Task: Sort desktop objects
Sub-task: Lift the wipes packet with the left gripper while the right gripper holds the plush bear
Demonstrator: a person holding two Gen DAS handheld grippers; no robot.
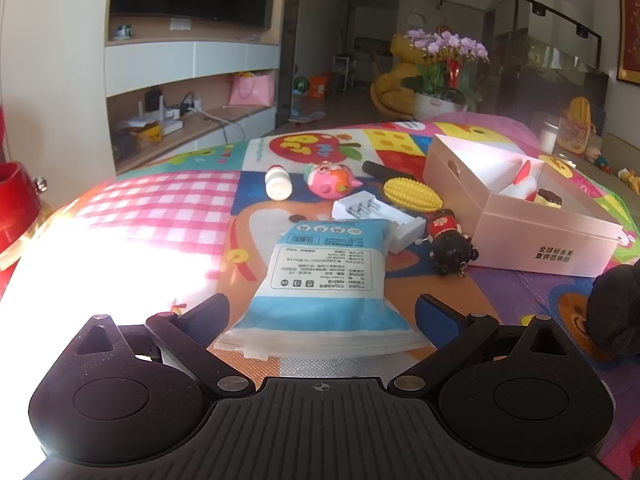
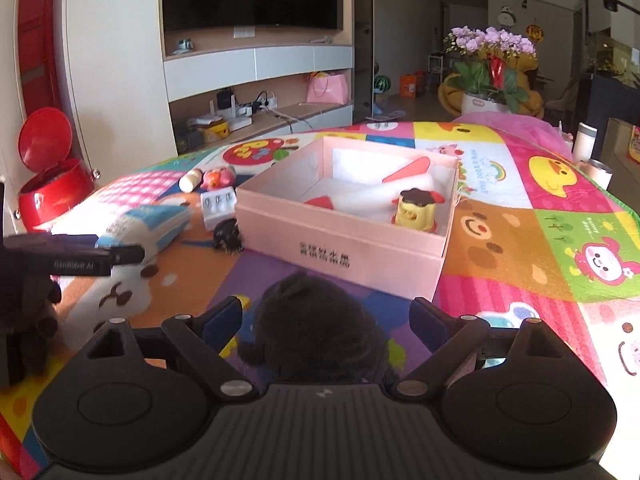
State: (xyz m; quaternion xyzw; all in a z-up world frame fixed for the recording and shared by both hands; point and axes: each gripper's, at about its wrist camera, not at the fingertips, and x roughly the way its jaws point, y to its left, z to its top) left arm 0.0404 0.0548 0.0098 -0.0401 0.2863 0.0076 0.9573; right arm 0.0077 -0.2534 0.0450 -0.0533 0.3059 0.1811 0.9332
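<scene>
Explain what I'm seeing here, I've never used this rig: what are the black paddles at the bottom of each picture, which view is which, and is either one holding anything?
Each picture comes from a fisheye camera mounted on a hand-held two-finger gripper, looking forward along its fingers. The black paddles are the gripper's own body.

Left wrist view: the left gripper is open around the near end of a blue and white packet, pads apart from it. Beyond lie a white bottle, a pink fish toy, a yellow corn toy, a white charger and a black-haired doll.

Right wrist view: the right gripper stands wide open with a dark furry toy between its fingers; no pad visibly presses it. Ahead is the pink box, already holding some toys.
</scene>
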